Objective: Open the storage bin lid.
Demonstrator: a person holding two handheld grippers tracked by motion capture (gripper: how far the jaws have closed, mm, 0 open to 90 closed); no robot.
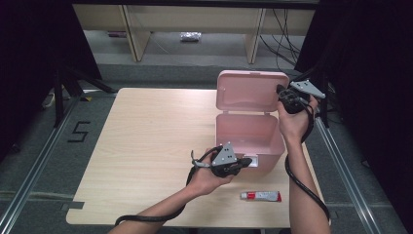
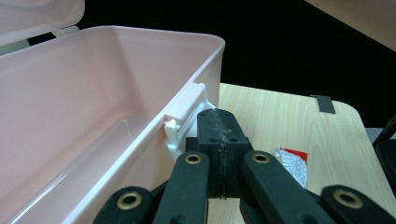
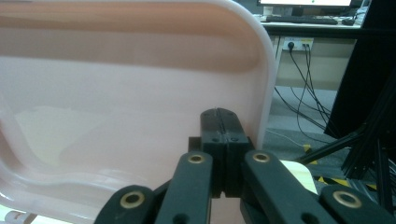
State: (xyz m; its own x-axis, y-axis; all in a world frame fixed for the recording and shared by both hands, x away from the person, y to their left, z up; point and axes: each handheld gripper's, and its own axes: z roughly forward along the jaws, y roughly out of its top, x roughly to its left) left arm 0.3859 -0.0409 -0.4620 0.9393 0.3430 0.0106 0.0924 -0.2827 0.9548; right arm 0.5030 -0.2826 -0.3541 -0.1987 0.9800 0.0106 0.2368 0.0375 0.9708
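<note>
On the right half of the table (image 1: 146, 146) stands a pink box (image 1: 248, 134), and everything here turns on it. Its lid (image 1: 251, 91) is already up, swung back on the far side and standing nearly upright. The inside of the box, as far as it can be seen, holds nothing.

The right gripper (image 1: 285, 95) sits at the right edge of that raised lid, jaws pressed together with nothing between them; in the right gripper view its closed tips (image 3: 223, 123) lie against the lid's inner face, near the rounded corner, as if steadying or pushing it. The left gripper (image 1: 243, 163) is at the near front wall of the box, also shut on nothing. In the left gripper view its tips (image 2: 219, 128) rest just beside the white latch (image 2: 180, 123) on the front rim, touching or nearly touching the wall; I cannot tell which.

A small red and white tube (image 1: 261, 196) lies flat on the table, near the box's front right corner and apart from both grippers.

So opening looks done: latch released, lid back. What seems left is the tube, which has not been picked up, and after that, presumably, bringing the lid down again. Neither hand is yet placed to take the tube.
</note>
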